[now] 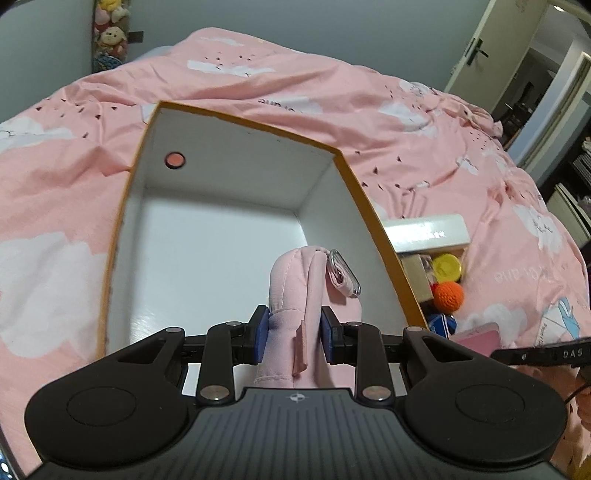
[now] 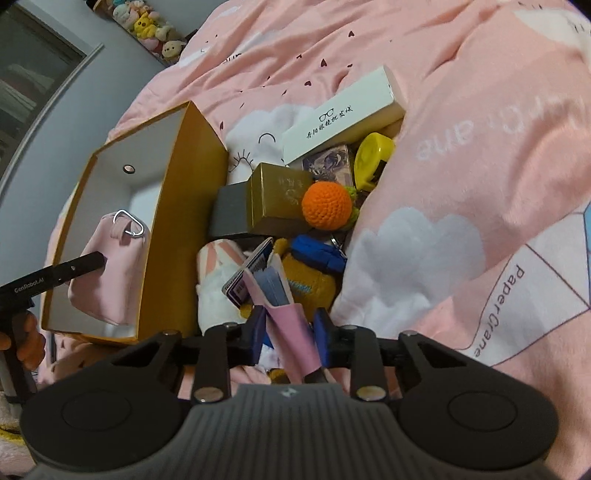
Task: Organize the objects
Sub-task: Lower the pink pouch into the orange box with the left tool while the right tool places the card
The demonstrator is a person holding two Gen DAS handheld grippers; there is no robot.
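The left claw (image 1: 293, 334), clamped on a pink pouch (image 1: 295, 291), holds it inside the open box (image 1: 373, 206) on the bed, ready for release, while the right claw (image 2: 290, 332) pinches a pink booklet (image 2: 291, 325) probably bound there too.

Bed (image 1: 295, 85) under pink cloud-print quilt (image 2: 480, 110) fills room. Grey-blue wall (image 1: 295, 22) behind bed; plush-toy shelf (image 1: 109, 33) beside it; open door (image 1: 480, 48) opposite.
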